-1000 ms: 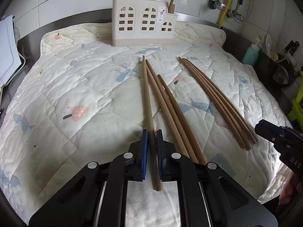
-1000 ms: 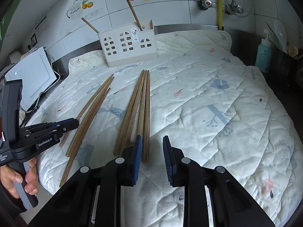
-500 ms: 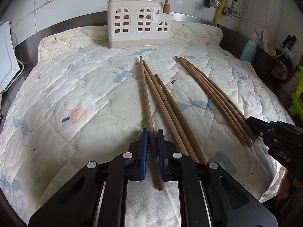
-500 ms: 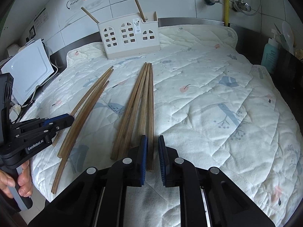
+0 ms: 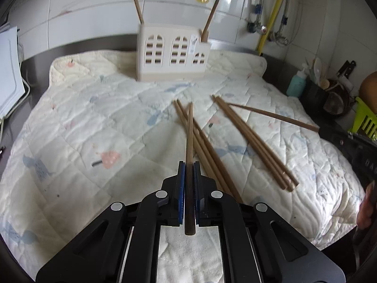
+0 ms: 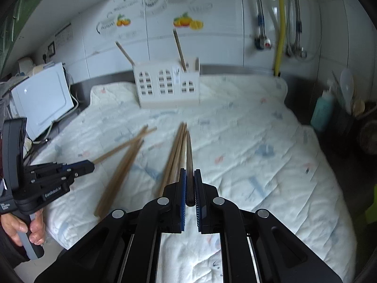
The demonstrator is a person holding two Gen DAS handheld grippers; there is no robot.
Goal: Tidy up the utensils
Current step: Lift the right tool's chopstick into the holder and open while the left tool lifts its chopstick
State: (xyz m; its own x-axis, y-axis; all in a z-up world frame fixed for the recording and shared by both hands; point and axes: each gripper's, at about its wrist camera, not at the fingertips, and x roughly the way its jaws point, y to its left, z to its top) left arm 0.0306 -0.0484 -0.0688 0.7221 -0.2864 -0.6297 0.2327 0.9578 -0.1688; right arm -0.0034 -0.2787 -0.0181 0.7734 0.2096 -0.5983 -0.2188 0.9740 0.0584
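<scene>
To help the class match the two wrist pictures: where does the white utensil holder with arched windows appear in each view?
Left wrist view: utensil holder top centre, at the quilt's far edge.
Right wrist view: utensil holder upper centre, left of the middle.
Shared landmark: yellow pipe on the tiled wall, right of the holder.

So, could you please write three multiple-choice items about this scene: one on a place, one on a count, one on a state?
1. Where does the white holder stand?
A. far end of the quilt
B. on the floor
C. inside a sink

2. How many chopsticks stand in the holder?
A. none
B. two
C. five

3. What is the left gripper doing?
A. hanging open
B. gripping a bottle
C. gripping one chopstick

Answers: 1 A, it stands by the wall; 2 B, two sticks rise from it; 3 C, jaws closed on one stick.
</scene>
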